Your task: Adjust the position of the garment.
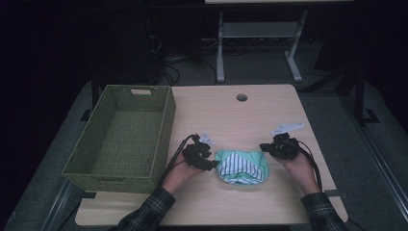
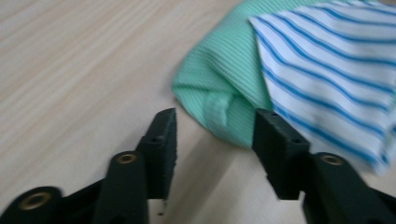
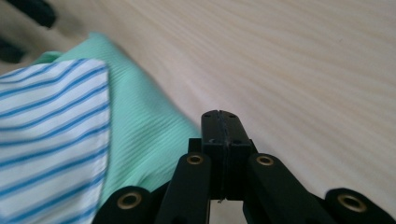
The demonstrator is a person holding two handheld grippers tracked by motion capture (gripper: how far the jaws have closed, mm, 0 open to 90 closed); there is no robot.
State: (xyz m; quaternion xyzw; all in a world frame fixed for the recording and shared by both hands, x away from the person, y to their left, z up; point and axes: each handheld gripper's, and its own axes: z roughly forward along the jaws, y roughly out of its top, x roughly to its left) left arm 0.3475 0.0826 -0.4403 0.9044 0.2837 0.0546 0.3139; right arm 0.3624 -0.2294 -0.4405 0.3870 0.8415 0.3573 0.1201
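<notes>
Plaid sleeves; black gripper (image 2: 212,135) jaws, brass screws.

**Camera setup: one fixed overhead, two jaw-mounted**

High view: fixed above the near edge of the table (image 1: 288,110), facing forward and down; takes in the whole top, the basket (image 1: 122,134) at its left edge, and the floor beyond.

Left gripper view: rides on the left gripper (image 2: 215,135), very close to the wood, looking along its jaws at the folded cloth (image 2: 299,70).

Right gripper view: rides on the right gripper (image 3: 220,116), equally low and close.

Shared by all three: the cloth near the near edge.
</notes>
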